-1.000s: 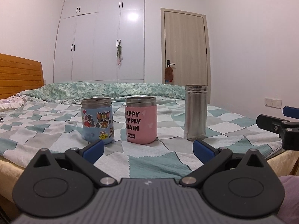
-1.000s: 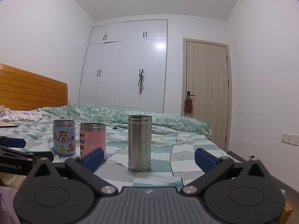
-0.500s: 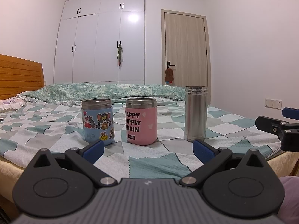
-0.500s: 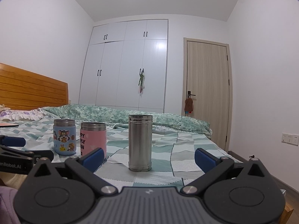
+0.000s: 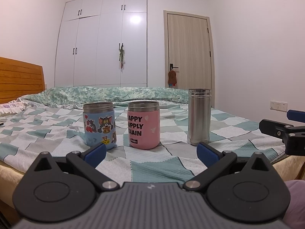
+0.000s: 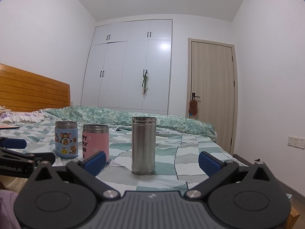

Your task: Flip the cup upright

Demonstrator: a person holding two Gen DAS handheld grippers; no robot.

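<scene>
Currently, left wrist view: left gripper [image 5: 150, 151] is wide open with nothing between the blue pads [image 5: 95, 152], held low and level at the near edge of the bed [image 5: 162, 168], pointing across the checked cover. Three cups stand in a row ahead of it: blue cartoon cup [image 5: 99, 126] on the left, pink cup [image 5: 143, 124] just beside it in the middle, tall steel cup [image 5: 199, 116] apart to the right. All three stand on end, none lying on its side. Pink cup's lettering reads right way up and the steel rims are on top, so my guess is they're already mouth-up, but the openings aren't visible from this low angle, so can't confirm. Right gripper [image 5: 286, 131] pokes in at the right edge, off the bed corner. Right wrist view: right gripper [image 6: 151, 160] is also spread fully and holding nothing, level and low, lined up roughly on the steel cup [image 6: 144, 145], which sits between its fingers in the frame but well ahead of them, no contact. Blue cup [image 6: 66, 139] and pink cup [image 6: 95, 141] are off to the left; left gripper [image 6: 19, 153] shows at the left edge. Both tools look parked side by side short of the cups, either start pose or done, can't tell which. Soft bedding means any cup set down could wobble.
</scene>
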